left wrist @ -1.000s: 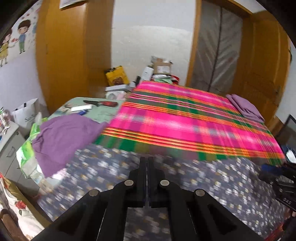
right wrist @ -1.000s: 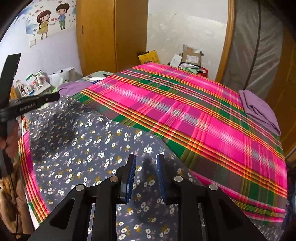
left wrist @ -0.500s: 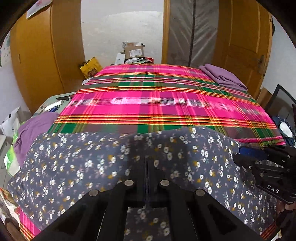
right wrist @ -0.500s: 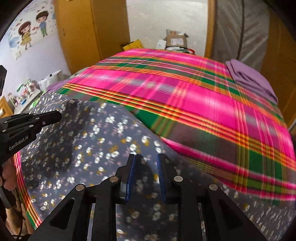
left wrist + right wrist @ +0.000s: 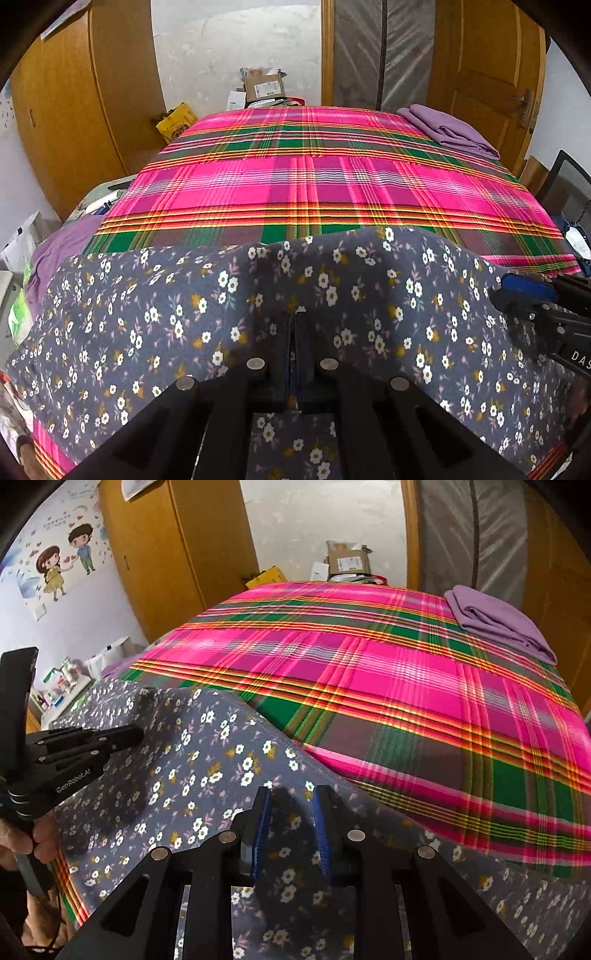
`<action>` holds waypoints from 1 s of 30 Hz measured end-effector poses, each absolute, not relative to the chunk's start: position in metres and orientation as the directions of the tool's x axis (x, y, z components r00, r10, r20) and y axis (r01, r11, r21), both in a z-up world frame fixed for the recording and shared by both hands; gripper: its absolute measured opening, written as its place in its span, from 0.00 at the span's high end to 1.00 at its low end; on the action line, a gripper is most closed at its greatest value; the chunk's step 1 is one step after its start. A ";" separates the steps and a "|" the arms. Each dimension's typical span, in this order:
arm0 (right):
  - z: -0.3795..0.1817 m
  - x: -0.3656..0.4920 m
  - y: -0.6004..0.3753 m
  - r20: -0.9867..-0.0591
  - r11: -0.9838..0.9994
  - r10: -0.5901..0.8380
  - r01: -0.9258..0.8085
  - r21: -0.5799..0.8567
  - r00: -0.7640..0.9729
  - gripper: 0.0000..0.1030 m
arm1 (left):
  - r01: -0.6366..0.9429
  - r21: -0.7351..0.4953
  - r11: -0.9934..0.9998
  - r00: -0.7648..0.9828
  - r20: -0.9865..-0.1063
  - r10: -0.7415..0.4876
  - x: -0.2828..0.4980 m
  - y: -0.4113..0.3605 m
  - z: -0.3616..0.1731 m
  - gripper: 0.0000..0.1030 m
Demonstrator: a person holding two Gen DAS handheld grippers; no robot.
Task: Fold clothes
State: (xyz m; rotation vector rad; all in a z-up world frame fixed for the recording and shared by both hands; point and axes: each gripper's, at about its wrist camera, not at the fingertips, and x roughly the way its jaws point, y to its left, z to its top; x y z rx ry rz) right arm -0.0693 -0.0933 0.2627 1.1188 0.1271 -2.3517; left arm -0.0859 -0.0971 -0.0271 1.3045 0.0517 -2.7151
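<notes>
A grey-blue floral garment [image 5: 166,314] [image 5: 207,775] lies spread over the near edge of the bed's pink plaid cover [image 5: 295,192] [image 5: 406,686]. My left gripper [image 5: 294,317] [image 5: 138,734] is shut on the garment, and the cloth rises around its fingertips into a low hump beyond them. At the garment's right edge, my right gripper [image 5: 291,797] [image 5: 506,291] holds a bunched fold between its blue pads, which stand a little apart. A person's hand [image 5: 40,845] grips the left tool's handle.
A folded purple cloth [image 5: 450,133] [image 5: 498,624] sits at the bed's far right corner. More purple cloth [image 5: 62,240] hangs off the left side. Wooden wardrobe [image 5: 85,110] on the left, boxes [image 5: 264,86] behind the bed, a black chair [image 5: 565,184] at right.
Both grippers came down and forward over the bed, then stopped. The views rolled to face it more squarely. The floral garment now reaches past the left fingertips and lies wider across the bed's edge.
</notes>
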 end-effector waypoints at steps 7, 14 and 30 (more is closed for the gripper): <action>0.267 -0.067 -0.091 -0.732 -0.856 -0.425 0.499 0.135 -0.532 0.77 | 0.143 0.016 -0.990 -0.613 -0.783 -0.102 -0.086 -0.097 -0.025 0.99; 0.267 -0.070 -0.087 -0.728 -0.865 -0.420 0.483 0.138 -0.542 0.77 | 0.099 -0.005 -0.995 -0.641 -0.765 -0.060 -0.092 -0.088 -0.010 0.99; 0.274 -0.072 -0.072 -0.711 -0.882 -0.412 0.446 0.153 -0.570 0.80 | 0.029 -0.081 -0.996 -0.637 -0.769 0.044 -0.123 -0.076 -0.015 0.99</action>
